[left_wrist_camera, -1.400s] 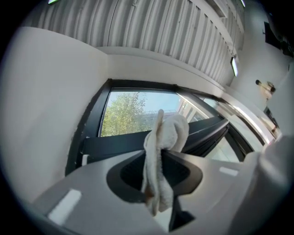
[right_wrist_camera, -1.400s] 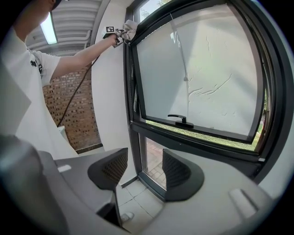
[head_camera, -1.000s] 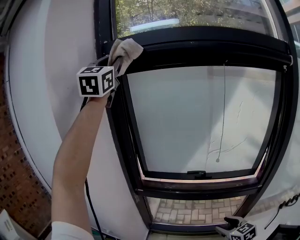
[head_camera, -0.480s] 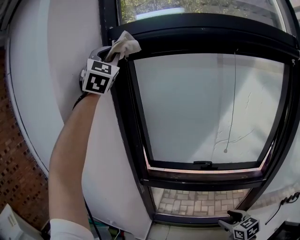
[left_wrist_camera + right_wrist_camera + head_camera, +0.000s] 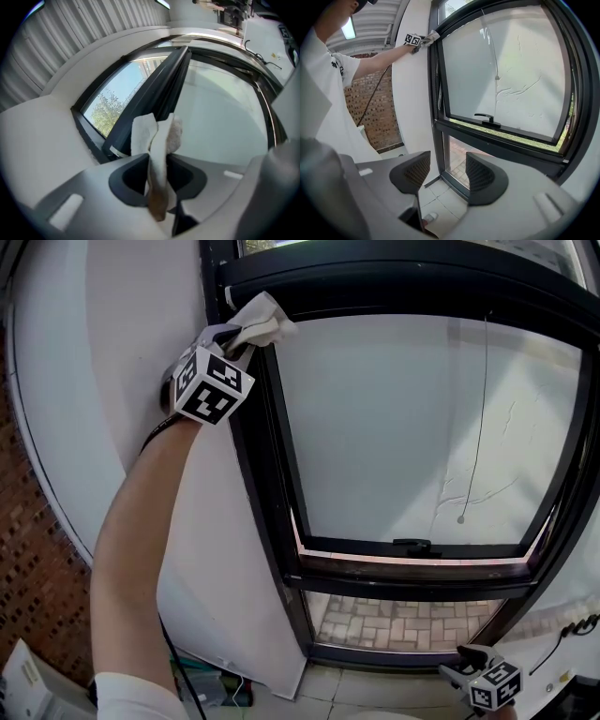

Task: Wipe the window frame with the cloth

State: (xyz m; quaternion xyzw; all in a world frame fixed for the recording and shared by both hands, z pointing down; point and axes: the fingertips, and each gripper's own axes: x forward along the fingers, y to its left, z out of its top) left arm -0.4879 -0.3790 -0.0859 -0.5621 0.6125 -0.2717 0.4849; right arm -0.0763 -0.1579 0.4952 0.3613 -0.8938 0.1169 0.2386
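Observation:
A beige cloth [image 5: 259, 321] is pinched in my left gripper [image 5: 242, 336], held up at arm's length against the top left corner of the black window frame [image 5: 251, 427]. In the left gripper view the cloth [image 5: 157, 154] stands folded between the two shut jaws, its tip touching the dark frame [image 5: 159, 93]. My right gripper [image 5: 473, 659] hangs low at the bottom right, open, with nothing between its jaws [image 5: 443, 176]. From the right gripper view the cloth [image 5: 432, 35] shows far up on the frame corner.
The hinged sash [image 5: 412, 563] is tilted outward, with a black handle [image 5: 412, 545] on its bottom rail. A thin pull cord [image 5: 480, 418] hangs in front of the pane. White wall [image 5: 141, 334] lies left of the frame, brick wall [image 5: 28, 587] further left, tiled floor [image 5: 436, 197] below.
My left gripper with the cloth has slid a little down and right along the frame's top left corner, and the head view has tipped downward. The right gripper stays low.

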